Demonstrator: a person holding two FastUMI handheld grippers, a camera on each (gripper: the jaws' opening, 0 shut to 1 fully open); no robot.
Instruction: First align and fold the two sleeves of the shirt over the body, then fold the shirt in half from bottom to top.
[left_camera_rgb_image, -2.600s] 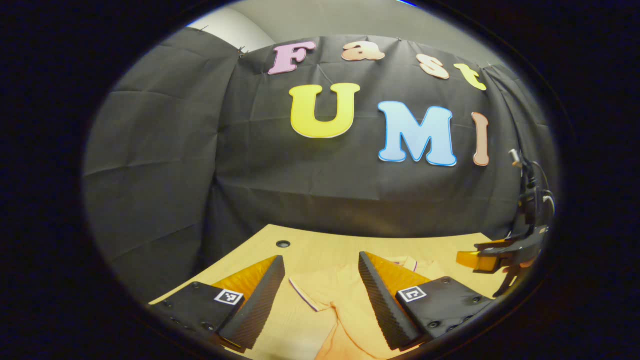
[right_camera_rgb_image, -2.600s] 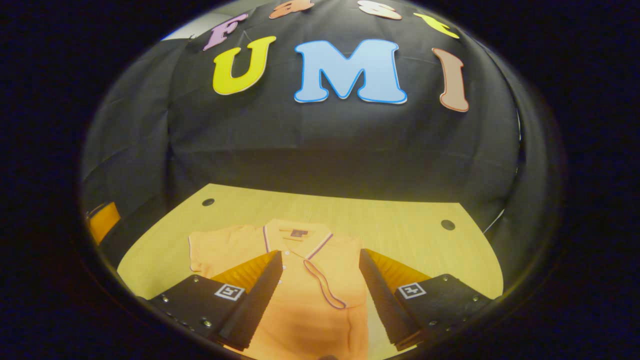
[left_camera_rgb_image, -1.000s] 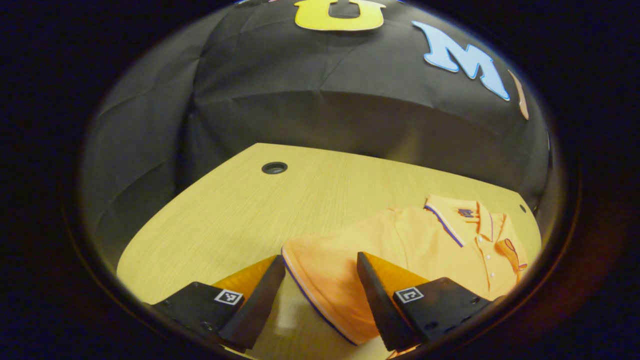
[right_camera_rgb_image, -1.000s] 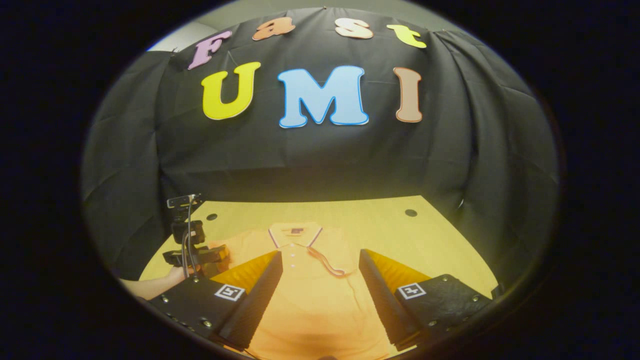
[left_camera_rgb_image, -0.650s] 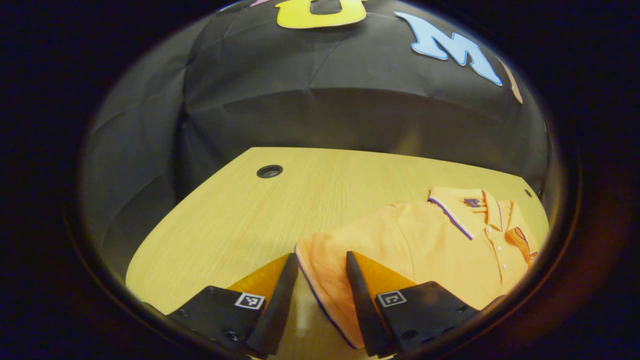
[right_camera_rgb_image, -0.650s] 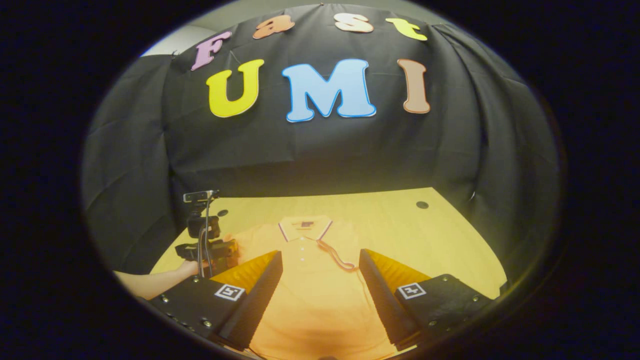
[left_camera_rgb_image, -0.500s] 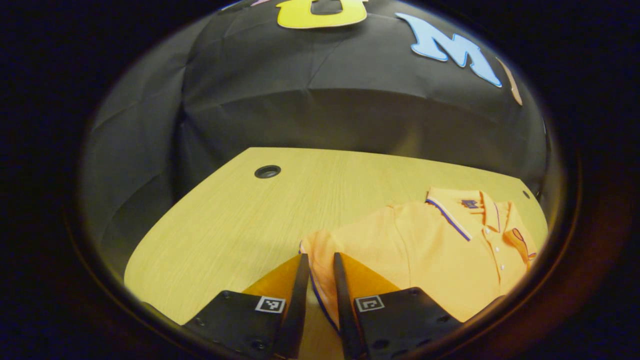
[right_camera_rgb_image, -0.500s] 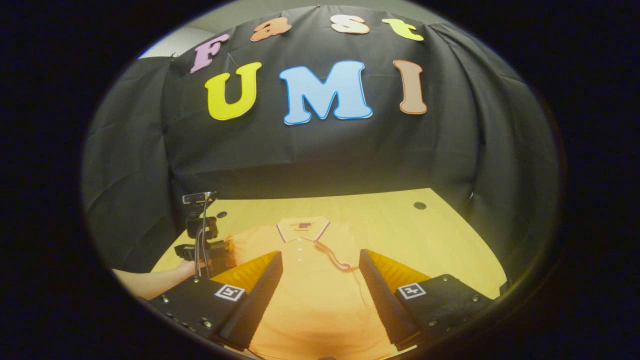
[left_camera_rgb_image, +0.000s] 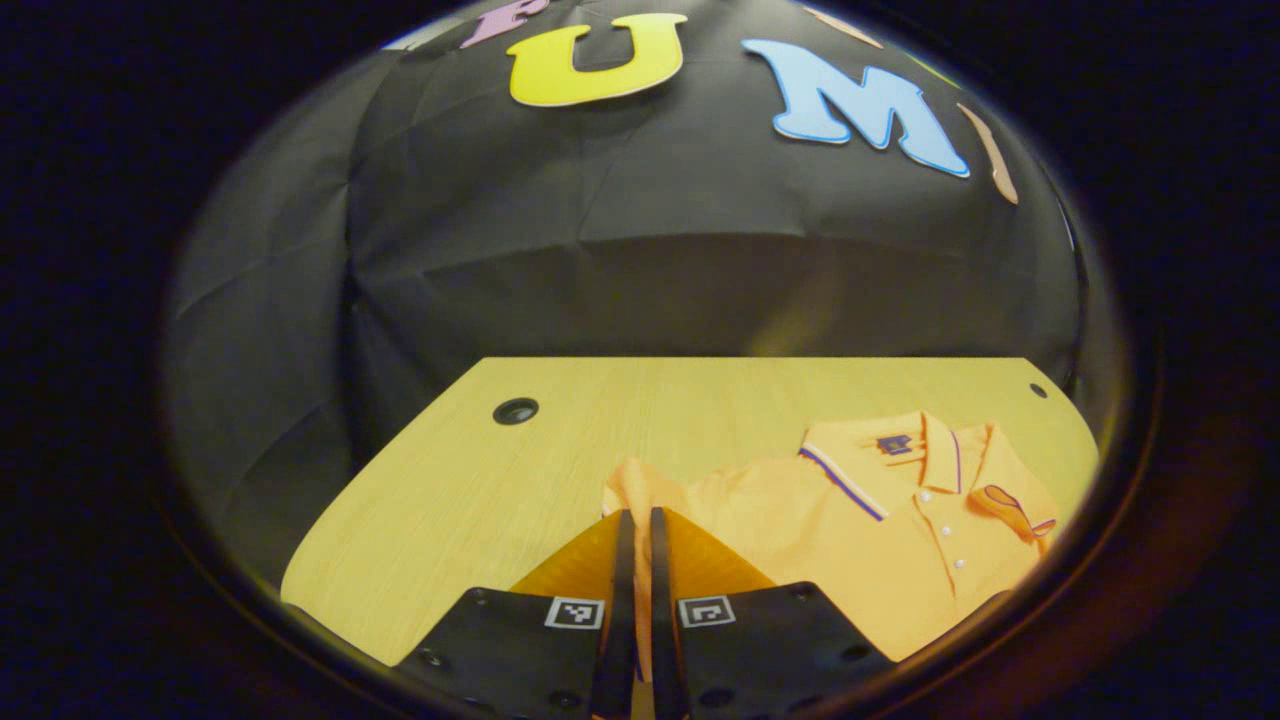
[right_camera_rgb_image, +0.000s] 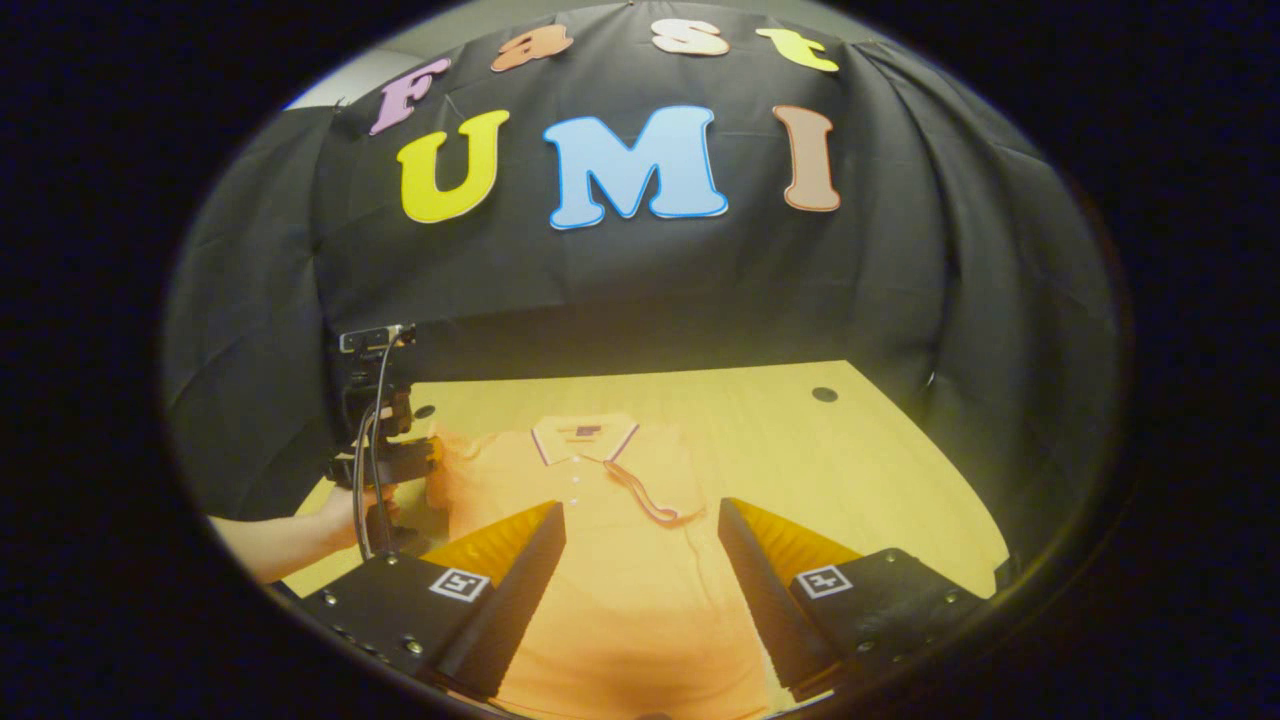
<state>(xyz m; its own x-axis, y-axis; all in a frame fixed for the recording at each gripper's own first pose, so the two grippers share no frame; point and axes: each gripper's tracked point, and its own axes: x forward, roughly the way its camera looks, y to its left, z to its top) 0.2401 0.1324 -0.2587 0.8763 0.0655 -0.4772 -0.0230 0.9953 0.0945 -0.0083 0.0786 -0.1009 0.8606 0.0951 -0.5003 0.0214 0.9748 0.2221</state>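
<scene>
An orange polo shirt (left_camera_rgb_image: 900, 520) with a striped collar lies on the wooden table (left_camera_rgb_image: 480, 490). My left gripper (left_camera_rgb_image: 636, 520) is shut on the shirt's left sleeve (left_camera_rgb_image: 632, 482), whose cuff bunches up just past the fingertips. In the right gripper view the shirt (right_camera_rgb_image: 600, 540) lies front up, and its other sleeve (right_camera_rgb_image: 640, 495) is folded over the chest. My right gripper (right_camera_rgb_image: 640, 525) hangs open above the shirt's body, nothing between its fingers. The left gripper (right_camera_rgb_image: 425, 462) shows at the shirt's left edge, held by a hand (right_camera_rgb_image: 345, 510), lifting the sleeve.
The table (right_camera_rgb_image: 880, 480) has a round cable hole (left_camera_rgb_image: 515, 410) at the far left and another cable hole (right_camera_rgb_image: 824, 394) at the far right. Black cloth walls close the table in on three sides. Bare wood lies to the right of the shirt.
My left gripper closed on the left sleeve's cuff and has lifted it off the table. My right gripper stayed open above the shirt's body.
</scene>
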